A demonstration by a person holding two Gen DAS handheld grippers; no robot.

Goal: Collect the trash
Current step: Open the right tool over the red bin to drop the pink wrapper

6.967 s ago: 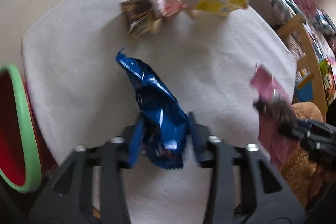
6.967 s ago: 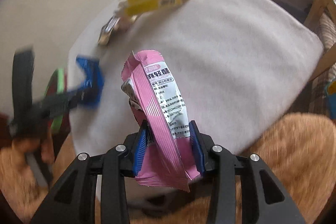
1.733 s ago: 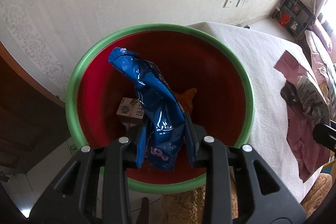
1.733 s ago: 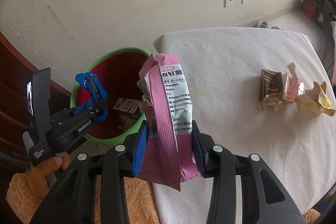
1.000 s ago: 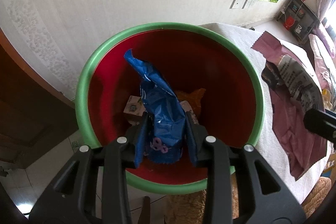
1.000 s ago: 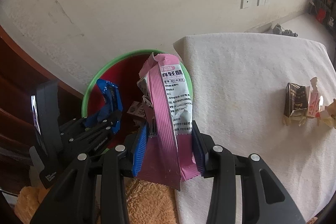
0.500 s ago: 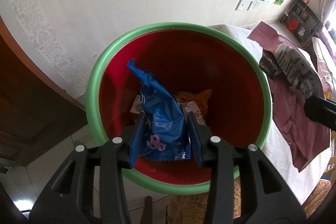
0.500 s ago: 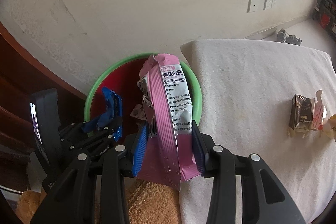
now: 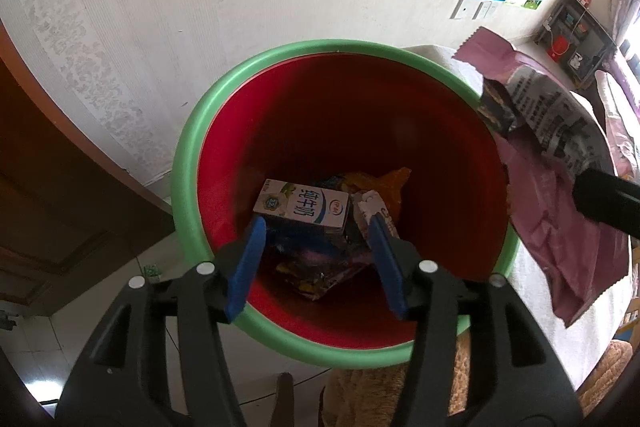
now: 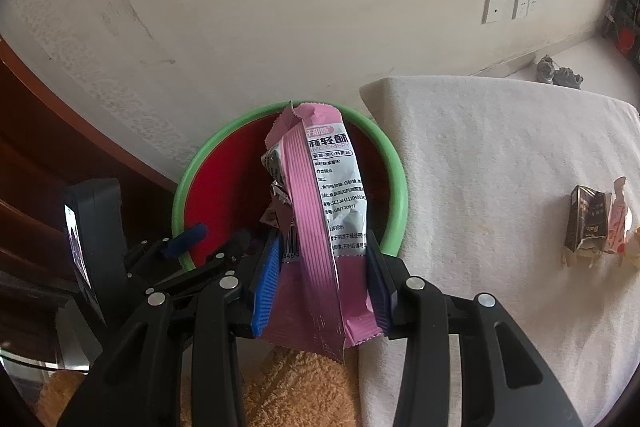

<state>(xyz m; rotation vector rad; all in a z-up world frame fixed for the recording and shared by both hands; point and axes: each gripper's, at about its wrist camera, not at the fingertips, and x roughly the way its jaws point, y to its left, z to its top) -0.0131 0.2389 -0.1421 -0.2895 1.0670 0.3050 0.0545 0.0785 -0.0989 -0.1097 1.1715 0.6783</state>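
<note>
Wall (image 10: pixel 280 7), pale and scuffed, backs everything here, and the cloth-covered table (image 10: pixel 500 155) runs out from it on the right. Wedged beside the table's near corner stands the bin (image 9: pixel 188 163), red inside with a green rim. Down at its bottom lies a milk carton (image 9: pixel 304 207) on a heap of wrappers, a blue wrapper (image 9: pixel 304 243) showing just under the carton.

The left gripper (image 9: pixel 316 263) hangs over the bin's mouth, pointing down into it. Its jaws have just been opening, and nothing sits between the blue pads now; they stand moderately apart with only the bin's contents visible through the gap. So that side's drop looks finished.

The right gripper (image 10: pixel 320 283) is clamped on the pink snack bag (image 10: pixel 316 211), pads pressing it from both sides near its lower end, the torn top standing up in front of the bin. From the left camera the bag appears at the bin's right rim, more over the table edge than over the opening (hard to judge through the fisheye).

Next, I'd say, the bag must travel further over the red interior before the jaws let go, with the left gripper clearing out of the way.

Three small wrappers (image 10: pixel 592 223) lie on the table, well apart from the bin, not yet collected.
</note>
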